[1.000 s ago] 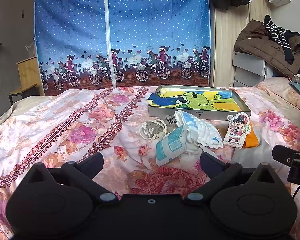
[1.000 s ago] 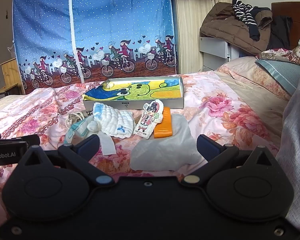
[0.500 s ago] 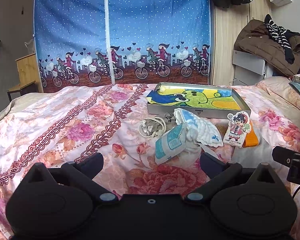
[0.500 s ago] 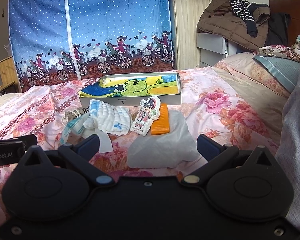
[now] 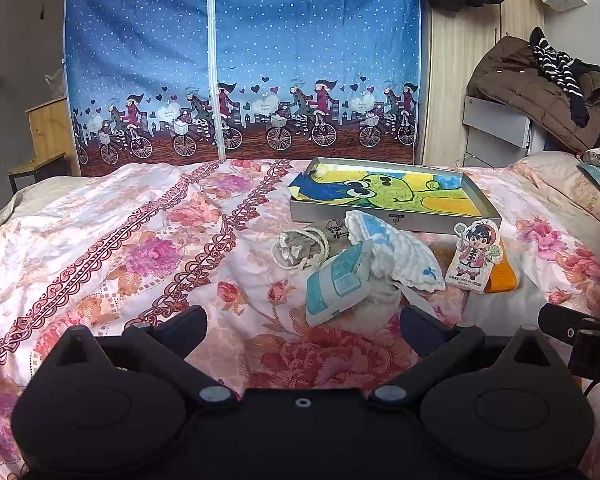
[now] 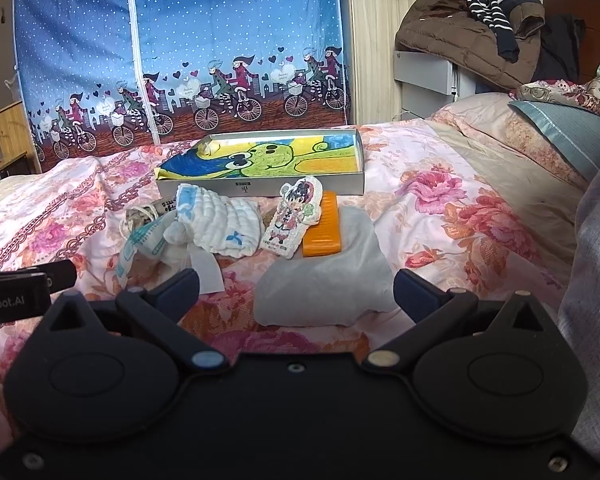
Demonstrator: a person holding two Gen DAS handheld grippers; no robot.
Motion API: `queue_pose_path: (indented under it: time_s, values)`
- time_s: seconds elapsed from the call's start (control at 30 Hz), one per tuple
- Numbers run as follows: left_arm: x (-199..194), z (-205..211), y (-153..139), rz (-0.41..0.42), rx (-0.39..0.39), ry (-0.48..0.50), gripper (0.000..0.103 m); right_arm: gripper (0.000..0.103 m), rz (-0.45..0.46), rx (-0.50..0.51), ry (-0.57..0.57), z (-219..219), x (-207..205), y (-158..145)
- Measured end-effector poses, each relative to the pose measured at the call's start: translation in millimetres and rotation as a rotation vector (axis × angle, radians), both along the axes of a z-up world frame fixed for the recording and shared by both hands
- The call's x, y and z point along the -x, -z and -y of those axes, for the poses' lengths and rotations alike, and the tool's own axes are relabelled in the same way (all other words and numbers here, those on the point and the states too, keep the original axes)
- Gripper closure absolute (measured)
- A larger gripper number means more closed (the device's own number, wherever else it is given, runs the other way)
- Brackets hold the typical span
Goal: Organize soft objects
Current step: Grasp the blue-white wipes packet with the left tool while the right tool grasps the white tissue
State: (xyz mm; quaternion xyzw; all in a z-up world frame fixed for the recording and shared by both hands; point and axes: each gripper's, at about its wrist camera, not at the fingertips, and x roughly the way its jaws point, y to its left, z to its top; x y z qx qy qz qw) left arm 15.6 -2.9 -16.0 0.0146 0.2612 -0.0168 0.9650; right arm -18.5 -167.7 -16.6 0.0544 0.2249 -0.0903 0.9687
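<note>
Soft items lie in a pile on the floral bed: a white-blue quilted cloth (image 5: 396, 254) (image 6: 220, 224), a light blue packet (image 5: 336, 284) (image 6: 140, 240), a grey drawstring pouch (image 5: 300, 246), a cartoon figure plush (image 5: 474, 256) (image 6: 294, 218), an orange block (image 6: 322, 236) and a grey cloth (image 6: 324, 280). A grey tray (image 5: 392, 220) (image 6: 260, 190) with a green cartoon lining sits behind them. My left gripper (image 5: 302, 322) is open, just short of the packet. My right gripper (image 6: 296, 290) is open, over the grey cloth's near edge.
A blue fabric wardrobe (image 5: 240, 60) with a bicycle print stands behind the bed. Pillows (image 6: 540, 136) lie at the right. Coats (image 6: 460, 28) are piled on a white cabinet. A wooden stand (image 5: 48, 136) is at the far left.
Both grippers have crept slightly forward toward the pile and tilted a little. Their jaws stay open. Nothing on the bed has moved.
</note>
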Motion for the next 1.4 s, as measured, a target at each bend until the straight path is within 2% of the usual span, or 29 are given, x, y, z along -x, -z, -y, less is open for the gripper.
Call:
queue_pose_path:
  time_s: [0.37, 0.53, 0.6, 0.8, 0.93, 1.13, 1.2, 1.27, 1.33, 1.37, 1.4]
  values:
    - [-16, -3, 3, -0.005, 0.015, -0.003, 0.001, 0.000, -0.042, -0.019, 0.013, 5, -10, 4]
    - [-29, -9, 3, 0.010, 0.050, -0.002, 0.001, 0.000, -0.105, 0.000, -0.001, 10, -28, 10]
    - [-41, -12, 7, -0.010, 0.071, 0.008, 0.001, 0.000, -0.126, 0.003, -0.026, 13, -37, 11]
    - [-92, -15, 27, -0.077, 0.105, 0.023, 0.001, 0.000, -0.177, 0.104, -0.112, 16, -75, 19]
    - [-121, -15, 44, -0.109, 0.107, 0.049, 0.002, 0.000, -0.207, 0.086, -0.108, 22, -89, 34]
    - [-148, -17, 61, -0.182, 0.219, 0.083, 0.008, 0.001, -0.191, 0.099, -0.144, 16, -107, 45]
    - [-153, -17, 66, -0.216, 0.246, 0.101, 0.014, 0.004, -0.194, 0.082, -0.130, 18, -110, 45]
    - [-155, -18, 70, -0.234, 0.280, 0.126, 0.022, 0.012, -0.200, 0.056, -0.113, 23, -113, 49]
    - [-155, -20, 69, -0.238, 0.318, 0.136, 0.031, 0.029, -0.214, 0.021, -0.101, 29, -116, 54]
    - [-154, -20, 68, -0.233, 0.333, 0.139, 0.037, 0.032, -0.227, -0.003, -0.095, 32, -117, 57]
    - [-151, -20, 67, -0.228, 0.339, 0.140, 0.039, 0.032, -0.238, -0.023, -0.093, 34, -118, 59]
